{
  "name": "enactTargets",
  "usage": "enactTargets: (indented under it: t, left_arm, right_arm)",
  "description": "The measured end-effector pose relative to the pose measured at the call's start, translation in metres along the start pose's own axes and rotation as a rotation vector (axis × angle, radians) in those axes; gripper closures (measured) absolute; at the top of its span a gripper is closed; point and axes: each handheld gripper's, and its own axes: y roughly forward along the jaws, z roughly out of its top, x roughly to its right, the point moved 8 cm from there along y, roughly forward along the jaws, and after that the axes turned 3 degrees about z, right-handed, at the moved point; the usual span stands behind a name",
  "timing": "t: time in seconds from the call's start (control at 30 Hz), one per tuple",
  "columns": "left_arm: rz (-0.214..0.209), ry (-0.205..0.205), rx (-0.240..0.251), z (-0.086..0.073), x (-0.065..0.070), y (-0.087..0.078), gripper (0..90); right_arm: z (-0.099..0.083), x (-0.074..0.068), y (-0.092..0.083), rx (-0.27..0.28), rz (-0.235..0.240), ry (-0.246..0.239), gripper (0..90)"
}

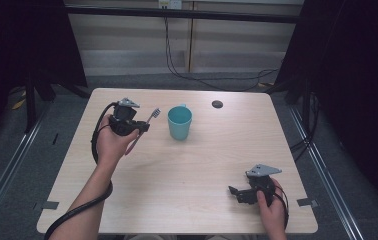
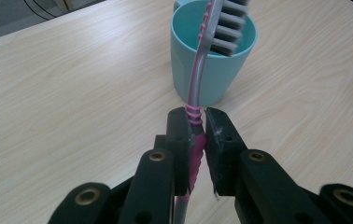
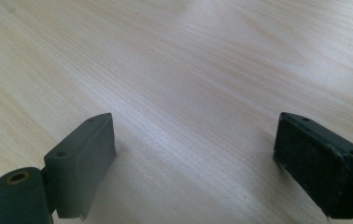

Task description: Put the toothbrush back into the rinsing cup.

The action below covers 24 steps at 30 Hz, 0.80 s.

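Observation:
A teal cup (image 1: pixel 179 122) stands upright near the middle back of the wooden table (image 1: pixel 197 165). My left gripper (image 1: pixel 144 127) is raised just left of the cup and is shut on a pink and grey toothbrush (image 1: pixel 147 125). In the left gripper view the pads clamp the pink handle (image 2: pixel 196 140), and the bristled head (image 2: pixel 228 25) sticks up in front of the cup's (image 2: pixel 214 70) mouth. My right gripper (image 1: pixel 234 192) rests low at the front right of the table, jaws wide open. Between its fingers (image 3: pixel 88 158) there is bare wood.
A small dark round disc (image 1: pixel 217 104) lies on the table behind the cup, toward the back right. Black cables (image 1: pixel 177 65) hang over the floor beyond the table's far edge. Dark curtains flank both sides.

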Motion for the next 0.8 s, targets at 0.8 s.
enactTargets:
  t: [0.8]
  left_arm:
    - [-0.024,-0.056,0.111,0.023,0.0,-0.005,80.6]
  right_arm:
    - [0.0,0.0,0.0,0.0,0.0,0.001,12.2]
